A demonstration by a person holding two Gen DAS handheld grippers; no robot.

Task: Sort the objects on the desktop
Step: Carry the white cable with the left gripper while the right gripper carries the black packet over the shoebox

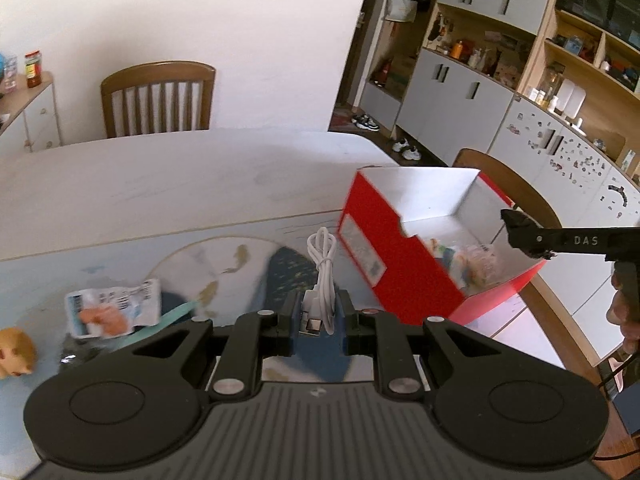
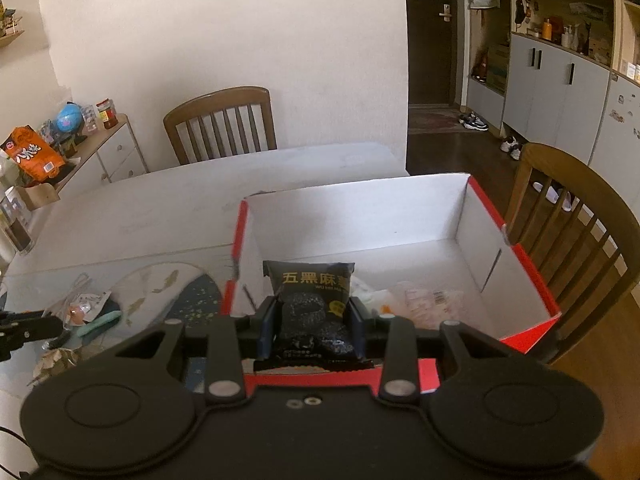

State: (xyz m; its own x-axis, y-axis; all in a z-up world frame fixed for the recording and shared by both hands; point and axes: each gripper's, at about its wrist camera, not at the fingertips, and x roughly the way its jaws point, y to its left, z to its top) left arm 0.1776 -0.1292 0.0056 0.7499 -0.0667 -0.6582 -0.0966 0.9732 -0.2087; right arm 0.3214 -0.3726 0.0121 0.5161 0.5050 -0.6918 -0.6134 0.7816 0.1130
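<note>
Left gripper [image 1: 316, 320] fingers pinching a white cable [image 1: 322, 276]; right gripper [image 2: 312, 320] fingers pinching a black snack packet [image 2: 312, 304] over the red box [image 2: 536, 280].

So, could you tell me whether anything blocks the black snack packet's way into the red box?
Nothing visible does. The right gripper holds the black snack packet over the near rim of the red box, whose top is open, with bare floor behind a few packets.

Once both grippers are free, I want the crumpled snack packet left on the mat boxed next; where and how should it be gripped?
Take the crumpled snack packet by its raised right-hand edge, coming from above with the fingers across that edge. It lies flat and wrinkled on the mat, so only the lifted folds give purchase. The teal strip touches that corner; keep clear of it.
</note>
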